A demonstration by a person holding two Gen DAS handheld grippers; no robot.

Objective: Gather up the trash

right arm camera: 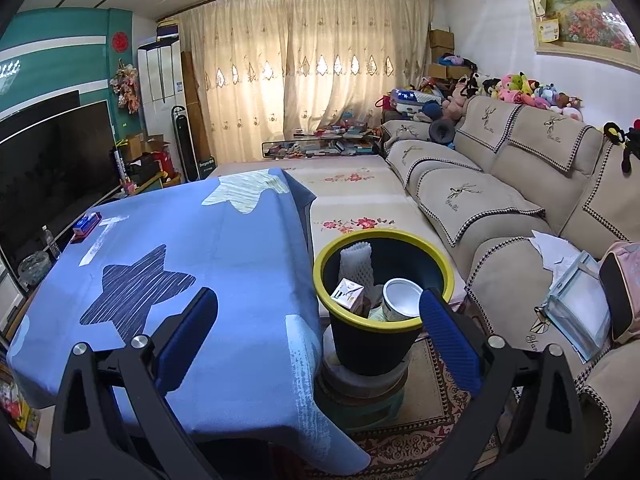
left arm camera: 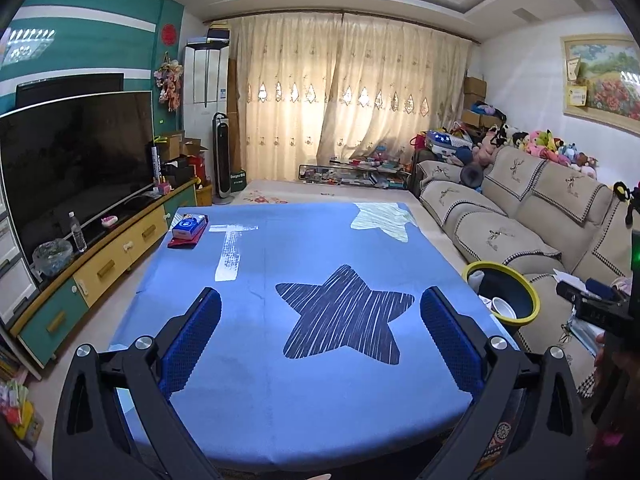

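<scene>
Living room, desk [left arm camera: 280, 360] under a blue star-print cloth, sofa on the right, TV on the left. Left claw [left arm camera: 320, 324] hovers over the dark star, spread wide, empty. Right claw [right arm camera: 318, 326] also wide, empty, above the desk edge beside the trash bin [right arm camera: 340, 240]. The bin has a yellow rim and sits on a stool between desk and sofa; it holds a white cup [right arm camera: 402, 298], small carton [right arm camera: 347, 292] and foam netting [right arm camera: 355, 260]. No loose trash shows on the cloth; only a tissue pack [left arm camera: 189, 227] at the far corner. Likely near done: scan the desk edges and floor before stopping, keep both claws wide, leave the tissue pack alone.
</scene>
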